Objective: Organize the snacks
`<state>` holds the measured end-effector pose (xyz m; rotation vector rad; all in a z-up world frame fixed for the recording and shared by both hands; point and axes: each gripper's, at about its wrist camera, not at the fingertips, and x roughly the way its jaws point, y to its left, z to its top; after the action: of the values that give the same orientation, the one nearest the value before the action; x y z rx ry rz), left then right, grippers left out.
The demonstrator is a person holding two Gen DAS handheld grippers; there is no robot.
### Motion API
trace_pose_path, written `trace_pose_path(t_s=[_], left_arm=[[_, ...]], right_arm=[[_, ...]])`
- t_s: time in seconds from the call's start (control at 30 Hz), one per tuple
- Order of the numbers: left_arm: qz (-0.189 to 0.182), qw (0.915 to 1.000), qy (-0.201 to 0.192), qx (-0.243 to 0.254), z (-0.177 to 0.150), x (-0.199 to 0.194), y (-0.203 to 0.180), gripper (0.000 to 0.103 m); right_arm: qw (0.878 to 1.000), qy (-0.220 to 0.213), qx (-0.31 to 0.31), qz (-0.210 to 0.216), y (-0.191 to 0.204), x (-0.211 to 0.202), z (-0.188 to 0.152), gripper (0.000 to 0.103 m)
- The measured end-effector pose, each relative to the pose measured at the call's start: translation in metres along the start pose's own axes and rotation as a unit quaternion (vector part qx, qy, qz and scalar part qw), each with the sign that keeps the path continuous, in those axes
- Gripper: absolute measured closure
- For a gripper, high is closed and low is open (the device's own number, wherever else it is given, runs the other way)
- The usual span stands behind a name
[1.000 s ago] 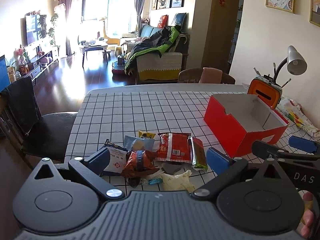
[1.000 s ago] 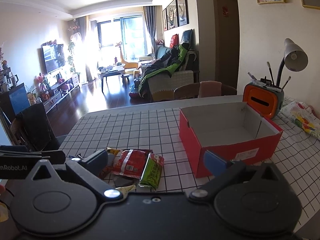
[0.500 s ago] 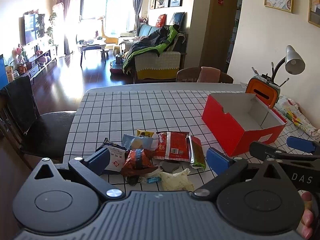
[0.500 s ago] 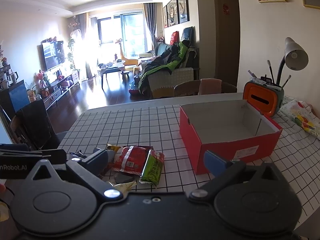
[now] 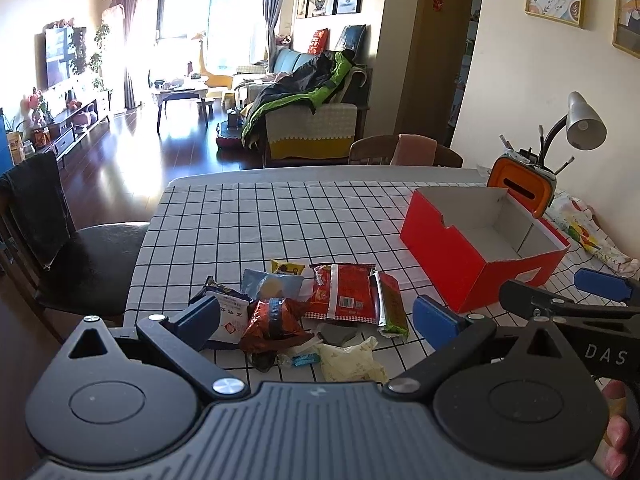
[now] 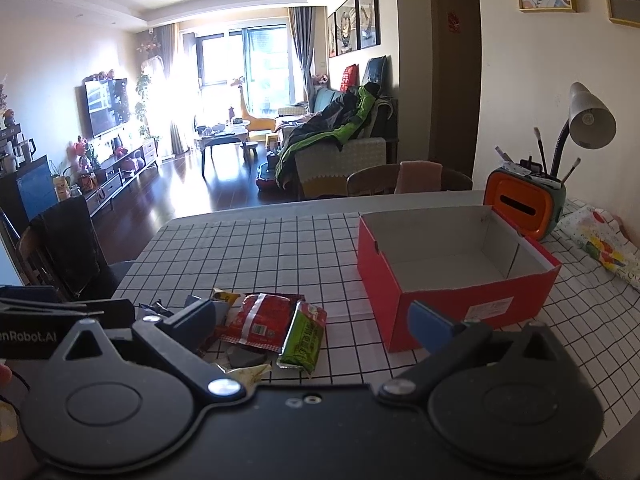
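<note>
A pile of snack packets lies on the checked tablecloth near the front edge: a red packet (image 5: 344,294) (image 6: 262,320), a green bar (image 5: 391,309) (image 6: 303,335), an orange-brown bag (image 5: 274,320), a white packet (image 5: 228,316) and a pale wrapper (image 5: 352,362). An open red box (image 5: 472,256) (image 6: 452,280) stands empty to the right of the pile. My left gripper (image 5: 316,318) hovers open above the near side of the pile. Open too, my right gripper (image 6: 312,320) hangs between the pile and the box. Neither holds anything.
An orange pen holder (image 6: 524,204) and a grey desk lamp (image 6: 588,120) stand behind the box by the wall. A patterned cloth (image 6: 600,244) lies at the right. A dark chair (image 5: 60,240) sits at the table's left, another chair (image 5: 404,150) at the far end.
Both grippers have drawn back and risen slightly, so the pile and box sit a little farther off. Both stay open. No snack has moved.
</note>
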<state>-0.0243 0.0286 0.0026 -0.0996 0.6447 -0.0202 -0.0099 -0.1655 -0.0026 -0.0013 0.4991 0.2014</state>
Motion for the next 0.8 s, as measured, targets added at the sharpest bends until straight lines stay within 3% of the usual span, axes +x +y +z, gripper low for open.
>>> trace_pose_path(t_s=[0.5,0.8], left_arm=[[0.005,0.9998,0.018,-0.001,0.004,0.018,-0.003,0.0],[0.03,0.9976,0.052,-0.033,0.008,0.048,0.009,0.0]], right_arm=[[1.0,0.015,-0.021,0.0,-0.003,0.018,0.004,0.003],[0.996,0.081,-0.013,0.038,-0.017,0.07,0.005,0.009]])
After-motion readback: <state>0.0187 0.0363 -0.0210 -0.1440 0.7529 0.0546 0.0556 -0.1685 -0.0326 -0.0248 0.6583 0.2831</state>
